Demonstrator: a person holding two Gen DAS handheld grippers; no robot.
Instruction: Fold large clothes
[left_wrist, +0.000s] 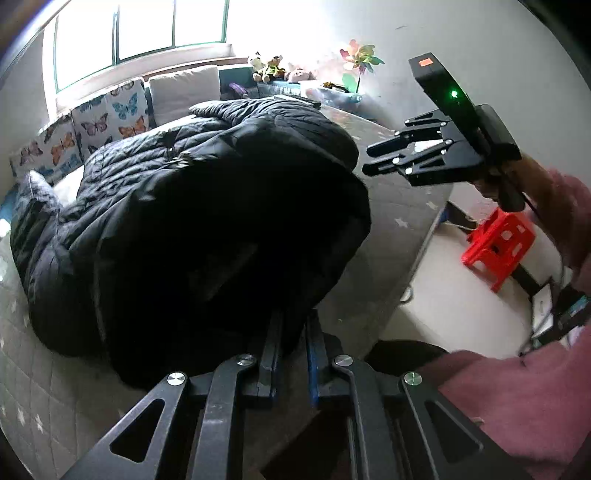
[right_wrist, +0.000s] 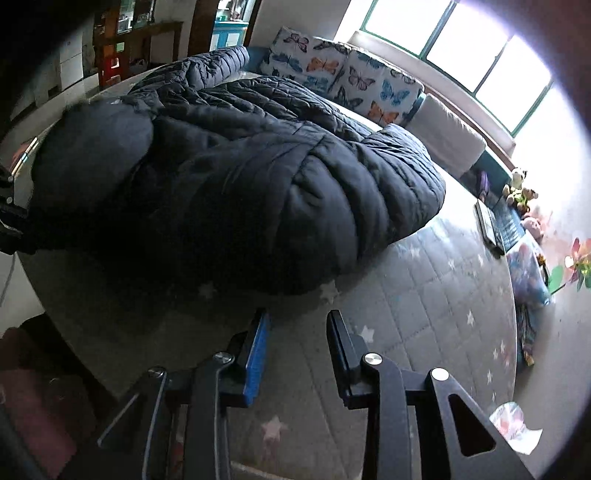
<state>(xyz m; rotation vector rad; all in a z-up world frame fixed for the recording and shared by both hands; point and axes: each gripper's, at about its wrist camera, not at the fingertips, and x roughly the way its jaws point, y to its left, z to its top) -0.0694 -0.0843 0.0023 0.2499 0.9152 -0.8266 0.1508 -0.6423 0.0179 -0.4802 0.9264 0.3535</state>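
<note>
Bedroom-ish scene, bright window behind butterfly cushions. Quilted star-print bed carries a black puffer jacket, bunched in a thick mound across the middle, one sleeve trailing toward the cushions. Red stool sits on the floor past the bed edge.

Left tongs: nearly closed, pinching jacket fabric at the near hem. Right tongs: open, holding nothing, hovering over bare bed just beside the jacket's edge.

Risks, as judged: puffy slick fabric could slip from the left pinch when lifted; one-sided pull would drag the whole mound instead of folding it; right tongs might catch only the top layer.
</note>
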